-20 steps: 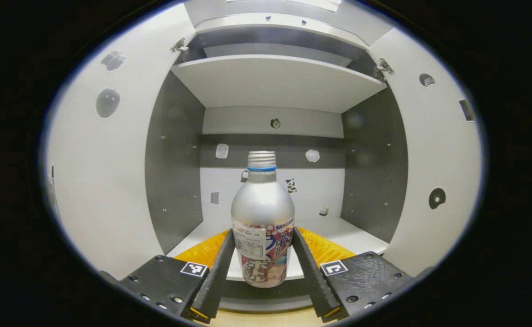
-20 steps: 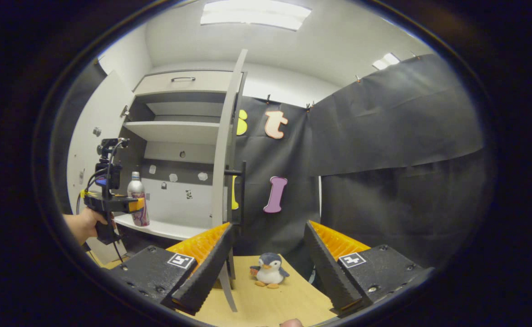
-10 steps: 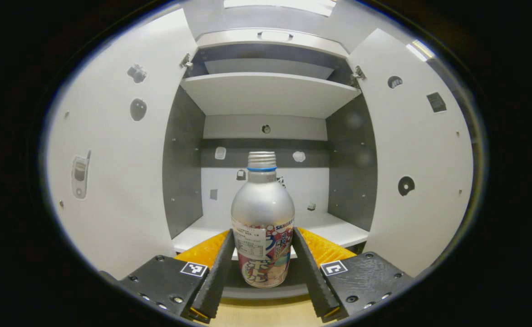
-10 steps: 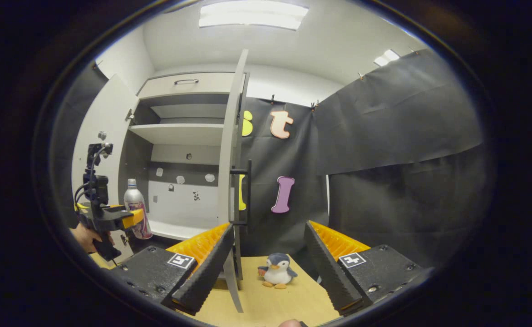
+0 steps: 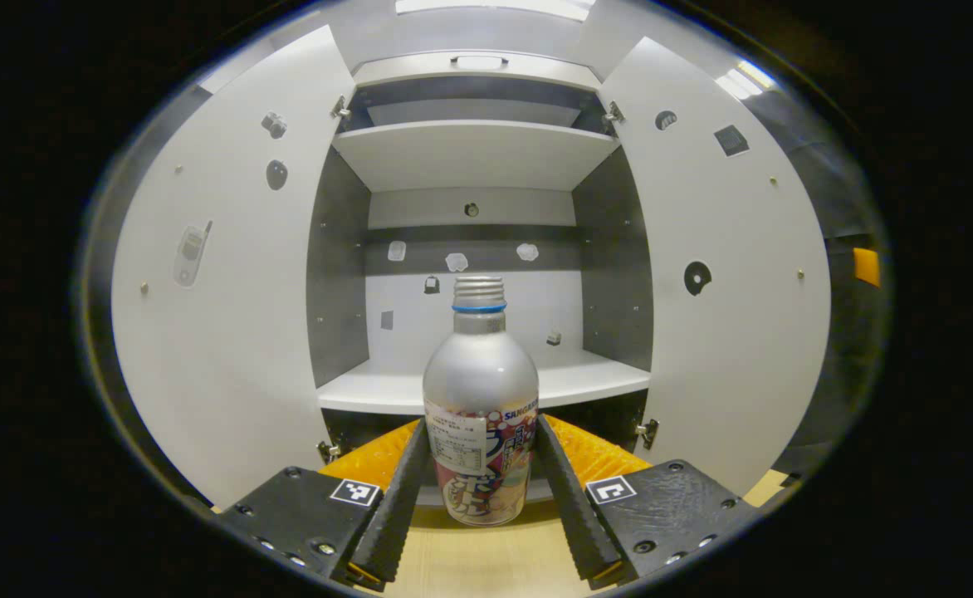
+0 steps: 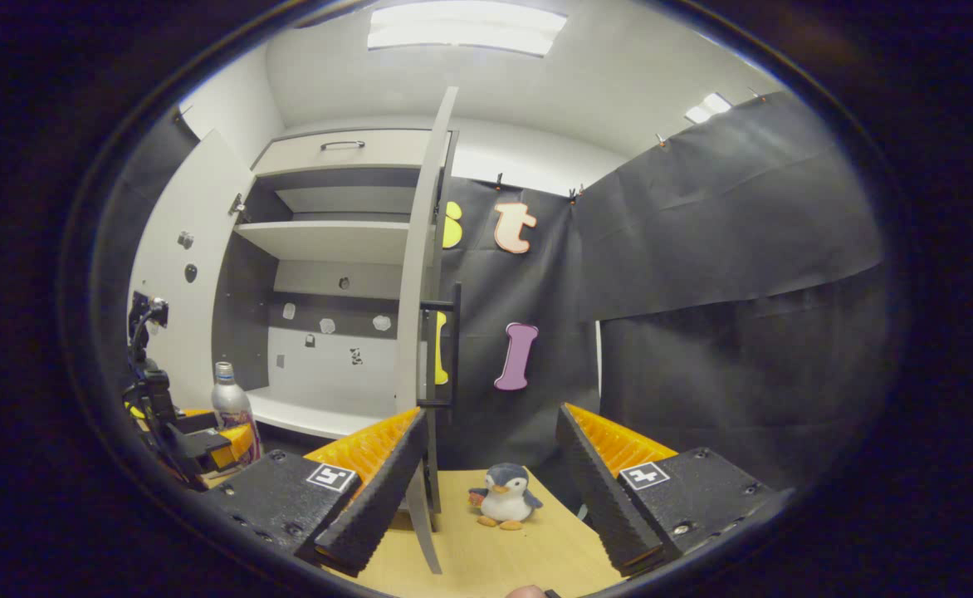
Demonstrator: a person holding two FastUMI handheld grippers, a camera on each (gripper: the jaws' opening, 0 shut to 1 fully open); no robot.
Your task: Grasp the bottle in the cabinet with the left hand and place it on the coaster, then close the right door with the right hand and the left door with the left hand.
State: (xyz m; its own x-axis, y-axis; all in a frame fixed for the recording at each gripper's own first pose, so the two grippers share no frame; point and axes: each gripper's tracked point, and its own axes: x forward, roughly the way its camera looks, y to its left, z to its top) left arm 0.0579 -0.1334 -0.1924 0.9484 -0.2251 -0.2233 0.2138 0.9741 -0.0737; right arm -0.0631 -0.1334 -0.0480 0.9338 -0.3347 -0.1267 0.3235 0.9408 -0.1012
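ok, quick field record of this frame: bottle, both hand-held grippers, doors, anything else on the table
bottle: upright, clamped between the fingers of the left hand-held gripper, out in front of the cabinet shelf; bottle
right hand-held gripper: open, holding nothing
left door: open
right door: open
table: toy penguin standing on it
coaster: can't tell
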